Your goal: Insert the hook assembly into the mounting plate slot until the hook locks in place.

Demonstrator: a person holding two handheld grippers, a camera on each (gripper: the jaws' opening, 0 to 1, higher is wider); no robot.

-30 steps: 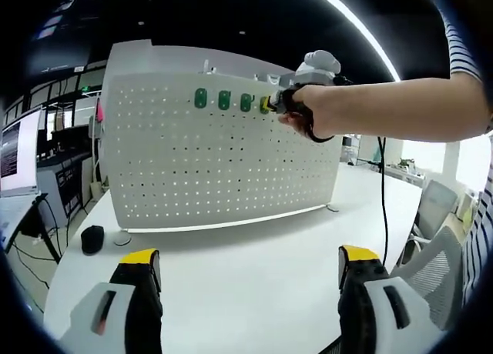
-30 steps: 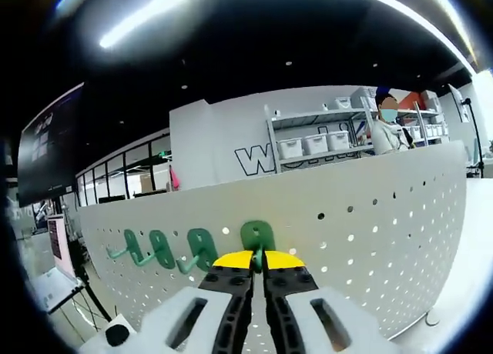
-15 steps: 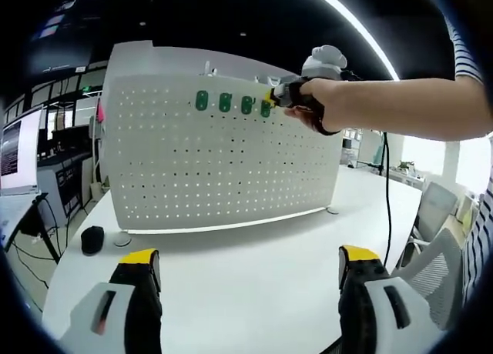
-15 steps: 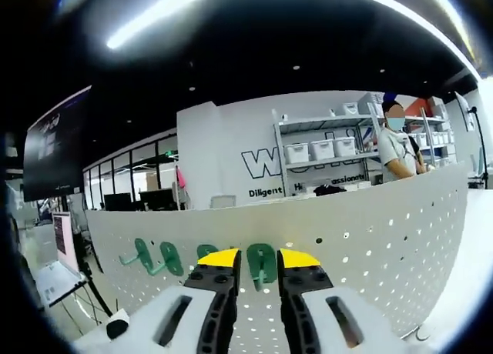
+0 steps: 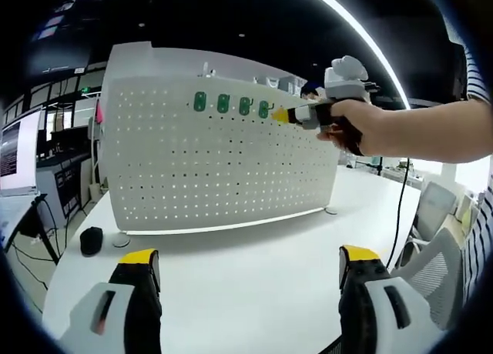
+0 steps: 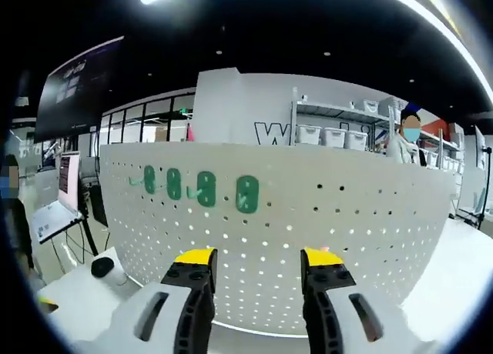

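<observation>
A white perforated mounting plate (image 5: 223,161) stands upright on the white table (image 5: 246,285). Several green hooks hang in a row near its top edge; the rightmost hook (image 5: 263,108) sits next to three others (image 5: 223,104). My right gripper (image 5: 282,115), held by a hand, hovers just right of that hook, clear of it. In the right gripper view the same hook (image 6: 246,194) hangs on the plate (image 6: 347,231), and my right gripper (image 6: 259,256) is open and empty, set back from the board. My left gripper (image 5: 248,258) stays open and empty low over the table.
A small black object (image 5: 92,238) lies on the table by the plate's left foot (image 6: 102,266). Office chairs (image 5: 435,215) stand at the table's right. Shelves with bins (image 6: 331,135) and a person (image 6: 407,142) are behind the plate. A screen (image 5: 19,150) stands far left.
My right gripper opened, let go of the rightmost hook, and drew back from the plate to the right. The hook stays on the plate. The left gripper has not moved.
</observation>
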